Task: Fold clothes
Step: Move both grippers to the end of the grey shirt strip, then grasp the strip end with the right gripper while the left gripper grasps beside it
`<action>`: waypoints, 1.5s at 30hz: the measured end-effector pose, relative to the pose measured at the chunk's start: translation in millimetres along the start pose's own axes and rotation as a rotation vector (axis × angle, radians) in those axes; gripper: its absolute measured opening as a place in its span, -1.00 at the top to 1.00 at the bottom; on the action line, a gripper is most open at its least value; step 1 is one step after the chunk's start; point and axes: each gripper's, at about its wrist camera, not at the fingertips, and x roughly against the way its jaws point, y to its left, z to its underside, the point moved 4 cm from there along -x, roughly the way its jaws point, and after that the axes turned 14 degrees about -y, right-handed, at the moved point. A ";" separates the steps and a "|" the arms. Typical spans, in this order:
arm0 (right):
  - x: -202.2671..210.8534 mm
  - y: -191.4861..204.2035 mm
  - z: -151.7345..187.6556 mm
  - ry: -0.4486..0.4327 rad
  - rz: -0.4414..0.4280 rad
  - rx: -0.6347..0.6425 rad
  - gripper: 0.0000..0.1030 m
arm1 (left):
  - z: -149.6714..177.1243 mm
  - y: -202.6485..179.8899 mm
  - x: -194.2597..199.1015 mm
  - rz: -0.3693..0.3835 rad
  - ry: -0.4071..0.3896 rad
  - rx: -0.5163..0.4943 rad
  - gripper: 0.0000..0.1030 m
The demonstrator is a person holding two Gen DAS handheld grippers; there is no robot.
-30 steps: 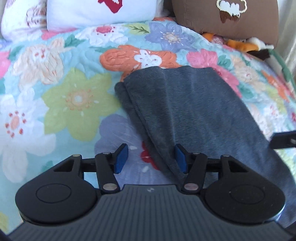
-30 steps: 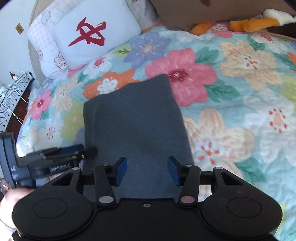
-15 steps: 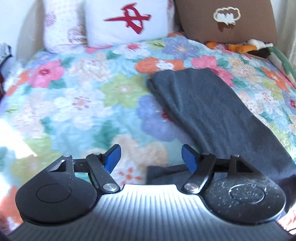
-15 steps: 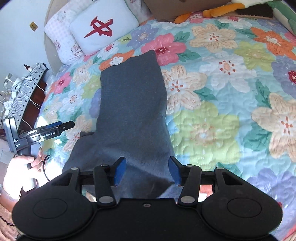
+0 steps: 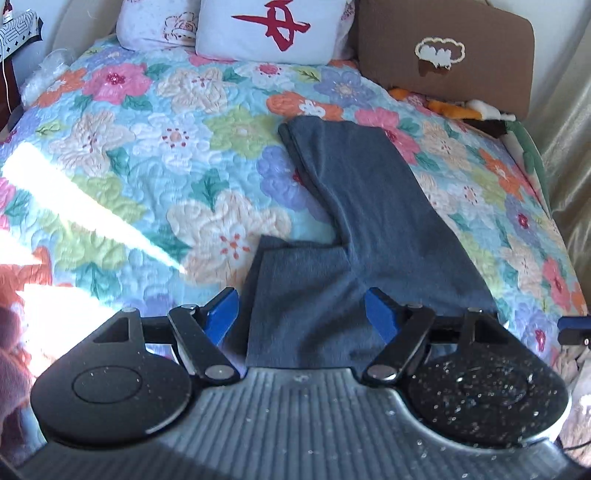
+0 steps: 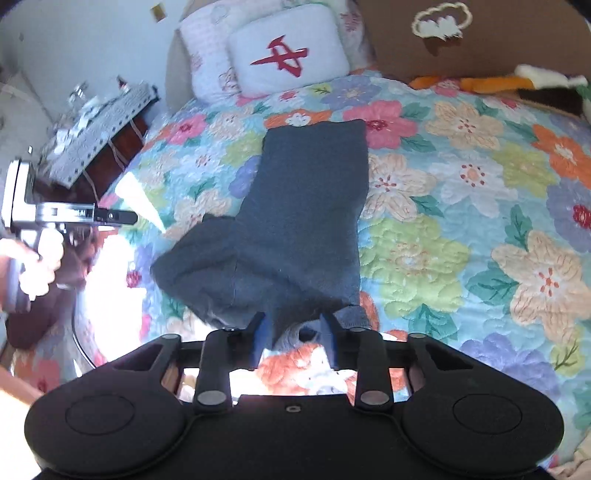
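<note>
On the bed (image 5: 155, 206), over a flowery quilt, a pair of dark grey pants (image 5: 369, 206) lies stretched out lengthwise, legs folded one on the other and pointing up toward the pillows, waist end nearest the cameras with one flap sticking out to the left. The left claw (image 5: 301, 310) hangs above that waist end with its blue pads spread wide and opening a bit more; the cloth shows in the gap between them but the pads aren't touching it, so it's got nothing. The right claw (image 6: 295, 334) is over the bottom corner of the pants and its pads are closing in, with a bunched bit of grey fabric sitting between them, though I can't see them actually pinching it. In the right wrist view you can spot a hand (image 6: 37, 258) off to the left holding the other claw's handle. At the head of the bed there's a white pillow (image 5: 269, 29) with a red mark and a brown cushion (image 5: 447, 55).
</note>
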 end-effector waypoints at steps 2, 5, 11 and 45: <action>-6.5 0.5 10.9 0.023 0.047 0.116 0.47 | 19.9 -4.2 1.4 0.013 0.019 0.004 -0.46; -34.2 -12.9 31.9 0.037 0.126 0.231 0.47 | 42.4 -14.9 -10.6 0.075 0.025 0.047 -0.42; -65.8 -31.5 48.9 -0.041 0.114 0.308 0.46 | 49.9 -69.9 -43.2 0.239 -0.001 0.002 -0.42; -68.9 -39.7 54.3 -0.075 -0.123 0.179 0.58 | 79.5 -185.0 -90.6 0.443 -0.028 -0.412 0.89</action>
